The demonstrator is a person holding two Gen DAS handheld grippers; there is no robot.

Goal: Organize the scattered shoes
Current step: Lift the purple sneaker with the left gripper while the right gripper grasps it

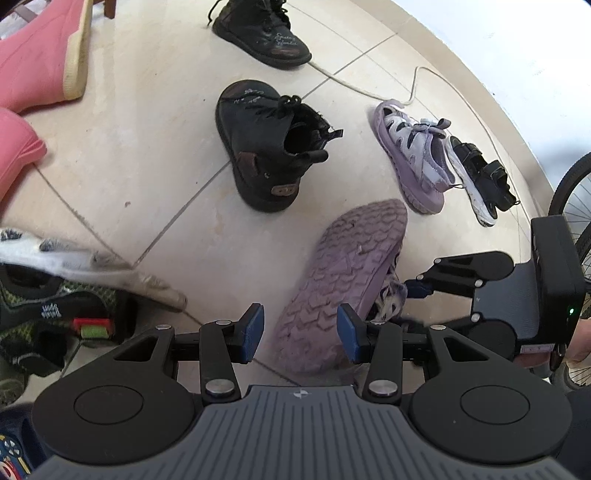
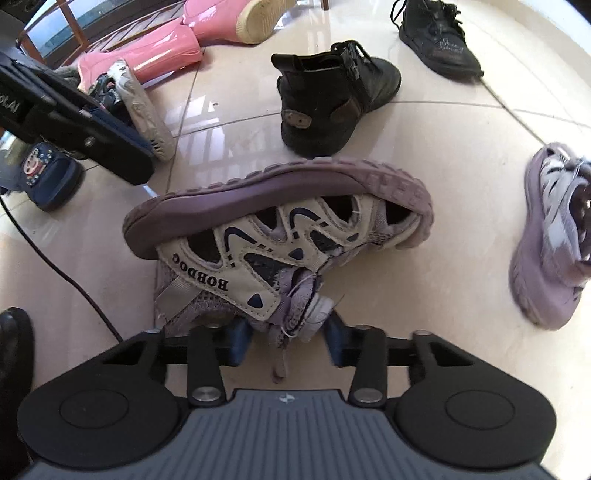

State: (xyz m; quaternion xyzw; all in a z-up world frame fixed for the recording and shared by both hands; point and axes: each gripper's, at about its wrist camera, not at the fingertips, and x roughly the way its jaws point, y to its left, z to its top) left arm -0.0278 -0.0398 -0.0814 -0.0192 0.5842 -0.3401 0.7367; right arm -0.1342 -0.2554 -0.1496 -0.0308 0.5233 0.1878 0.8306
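Left wrist view
Nearest: left hand-held gripper (image 1: pixel 300 334), blue pads apart, nothing clamped; floor and the edge of a sole show in the gap.
Task shoe: purple mesh sandal with grey-white overlay (image 1: pixel 343 280), tipped so its treaded purple sole faces the camera, just beyond the right pad.
Right side: right hand-held gripper (image 1: pixel 419 286), black linkage reaching in to the sandal's upper; grip point hidden behind the sole.
Mid floor: black leather ankle boot with brown heel tab (image 1: pixel 269 147) on its side on the beige tiled floor (image 1: pixel 147 129).
Farther: second black boot (image 1: pixel 264 31) upright at top; matching purple sandal (image 1: pixel 412 151) just beside a black-and-white strap sandal (image 1: pixel 480 177).
Left edge: pink rubber boots (image 1: pixel 40 55); blurred white-soled sneaker (image 1: pixel 85 266) at lower left.
Far right: bicycle wheel (image 1: pixel 572 192).

Right wrist view
Nearest: right hand-held gripper (image 2: pixel 286 345), pads drawn in on the purple sandal (image 2: pixel 280 236) at its strap and toggle, clamped on it.
Sandal pose: sole turned up and away, side panel reading BOBDOG upside down.
Behind: black ankle boot (image 2: pixel 328 103) standing, second black boot (image 2: pixel 439 37) at top right.
Right edge: matching purple sandal (image 2: pixel 554 240), apart from the held one.
Top left: pink boots (image 2: pixel 166 48); left hand-held gripper (image 2: pixel 92 147) crossing in front, fingertips not clear here.
Left: navy cartoon-print shoe (image 2: pixel 48 173).
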